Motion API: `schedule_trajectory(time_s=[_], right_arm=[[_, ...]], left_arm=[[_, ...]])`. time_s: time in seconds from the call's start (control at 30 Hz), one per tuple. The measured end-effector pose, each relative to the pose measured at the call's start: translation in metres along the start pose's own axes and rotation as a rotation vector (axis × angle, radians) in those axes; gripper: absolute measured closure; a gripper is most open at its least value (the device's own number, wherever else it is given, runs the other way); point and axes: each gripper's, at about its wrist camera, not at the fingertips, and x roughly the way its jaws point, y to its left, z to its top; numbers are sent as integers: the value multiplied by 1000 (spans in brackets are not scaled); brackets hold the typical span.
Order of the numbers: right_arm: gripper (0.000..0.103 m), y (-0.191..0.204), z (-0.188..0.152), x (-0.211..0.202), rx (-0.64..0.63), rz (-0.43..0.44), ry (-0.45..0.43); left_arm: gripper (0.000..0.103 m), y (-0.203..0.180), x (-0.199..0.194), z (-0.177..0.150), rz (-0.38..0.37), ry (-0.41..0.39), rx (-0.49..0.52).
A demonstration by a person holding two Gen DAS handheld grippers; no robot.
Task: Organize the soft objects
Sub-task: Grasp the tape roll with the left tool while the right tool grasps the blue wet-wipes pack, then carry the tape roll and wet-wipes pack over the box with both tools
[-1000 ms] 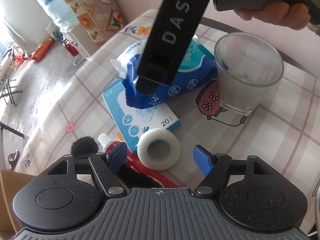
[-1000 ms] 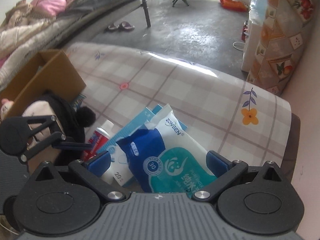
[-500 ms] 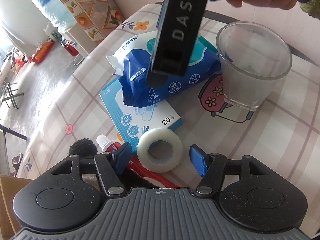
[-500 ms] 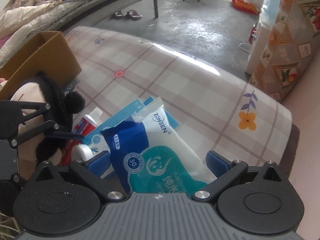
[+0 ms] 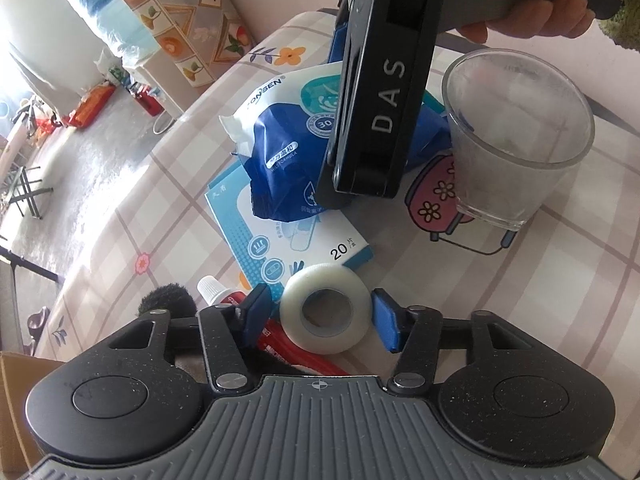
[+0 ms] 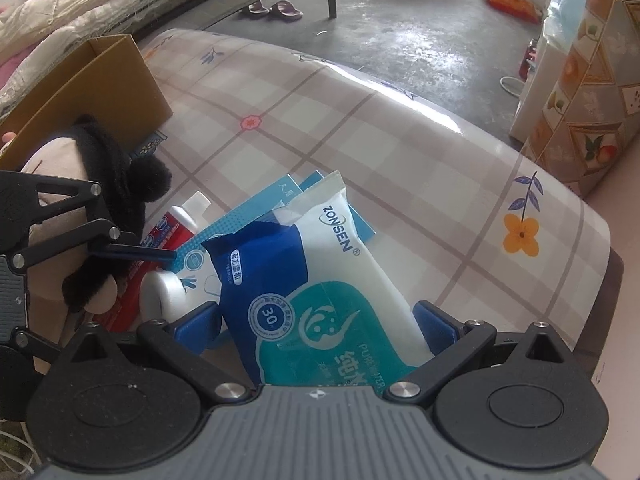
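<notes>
1. Two tongs work over the counter (image 6: 400, 152): left tongs (image 5: 320, 316) have just been closing around the tape roll (image 5: 323, 316), pads not yet pressing.
2. Right tongs (image 6: 316, 328) straddle the wipes pack (image 6: 320, 288) unclenched; it looks soft, slippery, best pinched mid-body.

A blue, white and teal wet-wipe pack (image 6: 320, 280) is seen lying slanted across a flat blue-and-white box (image 5: 296, 240) on the worktop (image 6: 320, 120). Its white crimped end is raised and creased. A black and beige plush toy (image 6: 92, 200) is slumped beside a cardboard box (image 6: 100, 92) at the worktop's edge.
</notes>
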Motion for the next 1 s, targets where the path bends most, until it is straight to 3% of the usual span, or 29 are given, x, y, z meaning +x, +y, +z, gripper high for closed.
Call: schedule_trajectory(time_s=[0.43, 0.67, 1.0], right_arm=[[6, -9, -11, -7, 82, 1, -73], [10, -25, -22, -18, 200, 31, -172], [15, -46, -34, -52, 351, 84, -380]], left_arm=[[55, 0, -1, 0, 4, -12, -21], [55, 2, -4, 0, 6, -43, -46], [56, 10, -30, 6, 56, -142, -119]])
